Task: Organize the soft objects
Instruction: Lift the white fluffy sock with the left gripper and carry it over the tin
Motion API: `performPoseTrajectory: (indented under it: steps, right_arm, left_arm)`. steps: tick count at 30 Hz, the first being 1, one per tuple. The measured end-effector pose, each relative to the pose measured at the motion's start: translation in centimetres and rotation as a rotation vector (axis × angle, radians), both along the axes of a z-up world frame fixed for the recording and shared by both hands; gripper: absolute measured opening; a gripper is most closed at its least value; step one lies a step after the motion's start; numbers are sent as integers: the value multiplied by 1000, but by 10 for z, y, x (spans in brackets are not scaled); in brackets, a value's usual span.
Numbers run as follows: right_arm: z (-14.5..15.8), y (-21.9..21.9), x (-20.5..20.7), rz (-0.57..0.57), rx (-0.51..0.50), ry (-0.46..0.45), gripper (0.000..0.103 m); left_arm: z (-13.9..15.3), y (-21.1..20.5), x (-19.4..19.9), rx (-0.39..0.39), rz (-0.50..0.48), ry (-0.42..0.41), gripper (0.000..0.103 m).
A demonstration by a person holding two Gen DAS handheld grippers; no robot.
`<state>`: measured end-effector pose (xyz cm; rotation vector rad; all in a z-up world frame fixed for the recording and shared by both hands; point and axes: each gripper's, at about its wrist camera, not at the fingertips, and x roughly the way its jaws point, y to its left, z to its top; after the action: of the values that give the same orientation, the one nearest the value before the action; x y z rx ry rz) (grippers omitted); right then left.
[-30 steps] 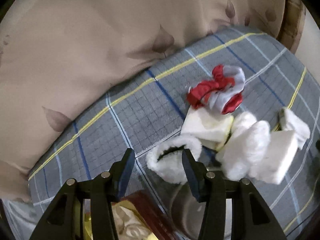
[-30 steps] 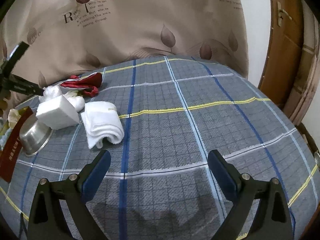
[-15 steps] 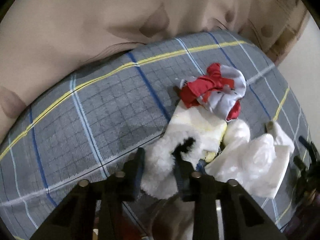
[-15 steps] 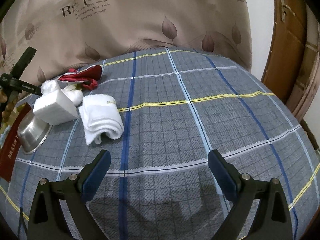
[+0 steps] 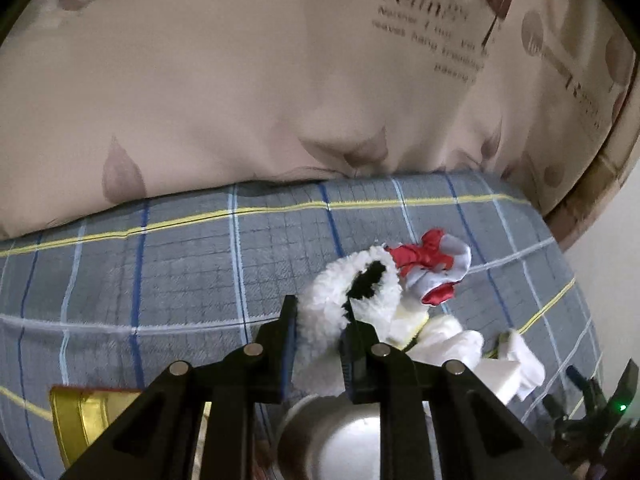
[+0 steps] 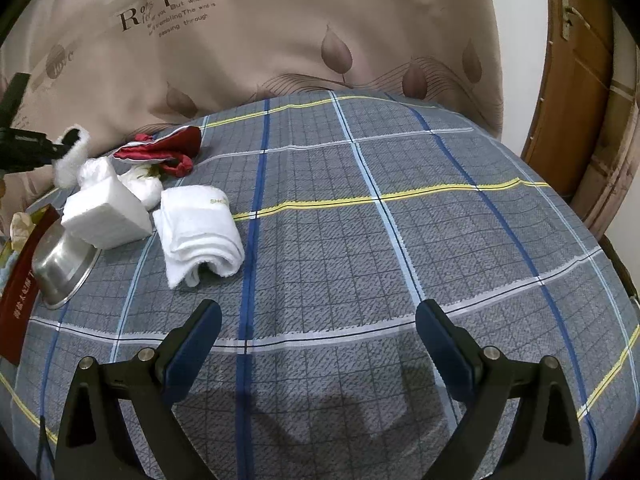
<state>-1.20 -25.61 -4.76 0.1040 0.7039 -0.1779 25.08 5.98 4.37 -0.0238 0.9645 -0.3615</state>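
Left hand-held gripper (image 5: 318, 334): jaws clamped on a fluffy white fleece sock (image 5: 352, 292) with a dark opening, held raised above the soft pile and the rim of a round steel bowl (image 5: 332, 440). Right hand-held gripper (image 6: 318, 344): jaws wide apart, holding nothing, poised over the grey plaid bedspread (image 6: 400, 220), well apart from the folded white terry towel (image 6: 200, 232). Nearby: a rectangular white sponge block (image 6: 106, 216) leaning on the bowl, a shiny red-and-grey satin cloth (image 6: 160, 150), a dark red box (image 6: 20, 280) at the left edge, and a beige leaf-print quilt (image 6: 280, 32) banked behind.
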Motion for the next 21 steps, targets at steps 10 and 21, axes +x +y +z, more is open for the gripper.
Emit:
performPoseTrajectory:
  steps: [10, 21]
  right_arm:
    - [0, 0, 0, 0, 0, 1, 99]
    - [8, -6, -14, -19, 10, -75, 99]
  left_arm:
    - [15, 23, -37, -35, 67, 18, 19]
    - [31, 74, -103, -82, 242, -40, 19]
